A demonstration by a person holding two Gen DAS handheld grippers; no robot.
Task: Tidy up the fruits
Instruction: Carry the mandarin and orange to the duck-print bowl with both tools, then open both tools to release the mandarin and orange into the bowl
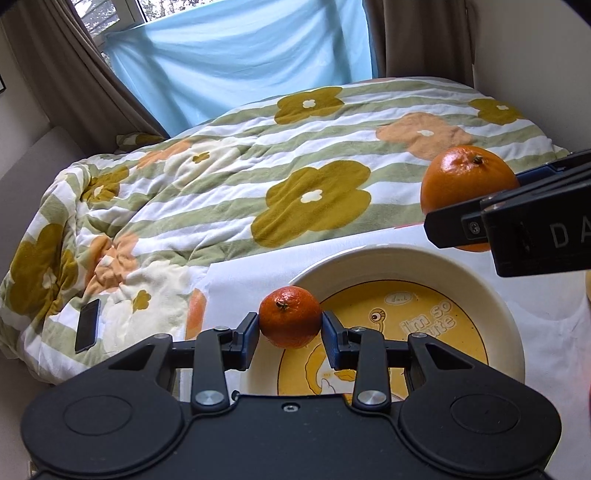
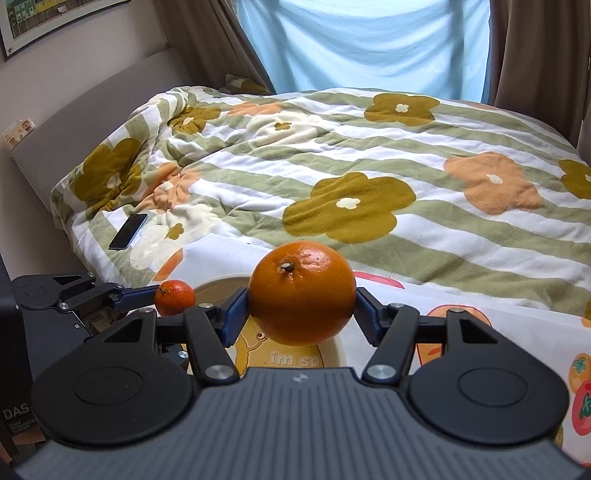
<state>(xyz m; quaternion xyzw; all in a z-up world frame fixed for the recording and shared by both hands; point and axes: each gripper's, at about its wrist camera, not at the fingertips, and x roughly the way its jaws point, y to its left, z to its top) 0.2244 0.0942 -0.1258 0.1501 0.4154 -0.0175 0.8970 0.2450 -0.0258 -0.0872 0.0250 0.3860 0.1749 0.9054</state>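
Orange fruit (image 2: 301,293) — quilt (image 2: 369,177) striped green-white with ochre flowers.

A flower-patterned quilt (image 2: 369,177) in green and white stripes is covering the bed, bunching into folds on its left side. A dark smartphone (image 2: 128,231) is lying face up on those folds. Behind the bed, a pale blue sheet (image 1: 236,62) is hanging across the window between brown curtains (image 2: 532,51), and a framed picture (image 2: 44,22) is hanging on the left wall.
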